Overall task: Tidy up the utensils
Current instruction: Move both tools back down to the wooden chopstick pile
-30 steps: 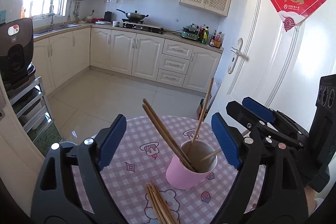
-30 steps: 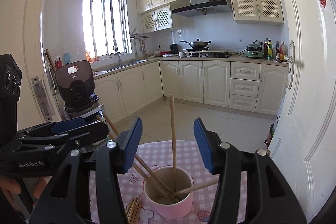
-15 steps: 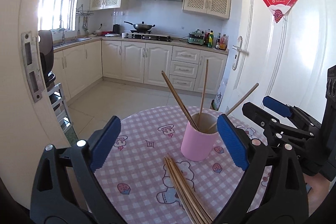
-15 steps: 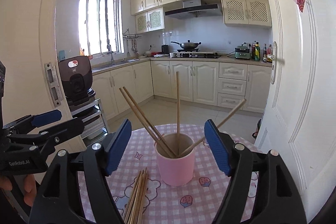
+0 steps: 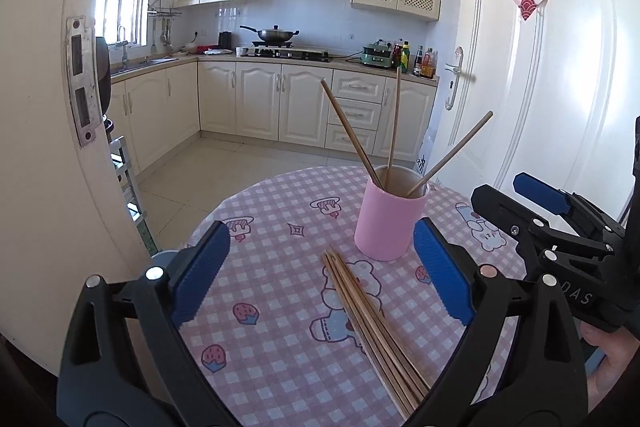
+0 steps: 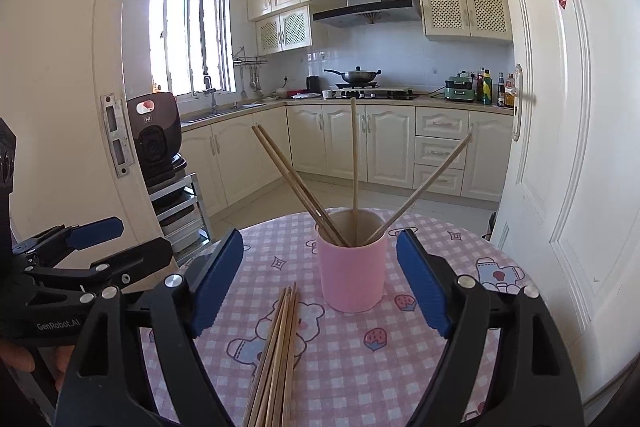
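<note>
A pink cup (image 6: 352, 269) stands on the checked desk (image 5: 280, 367) holding four leaning chopsticks (image 6: 354, 167). Just in front of it lies a loose bundle of chopsticks (image 5: 372, 327), flat on the cloth. The left gripper (image 5: 320, 279) has its jaws wide open and empty; the right gripper (image 6: 320, 281) has its jaws opening, nothing between them. White kitchen cabinets (image 6: 380, 147) and a door (image 5: 540, 107) stand behind.

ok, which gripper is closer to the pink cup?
Right, slightly. Right gripper, jaws opening, empty, frames the pink cup between its fingertips; left gripper has it ahead, toward its right finger.
</note>
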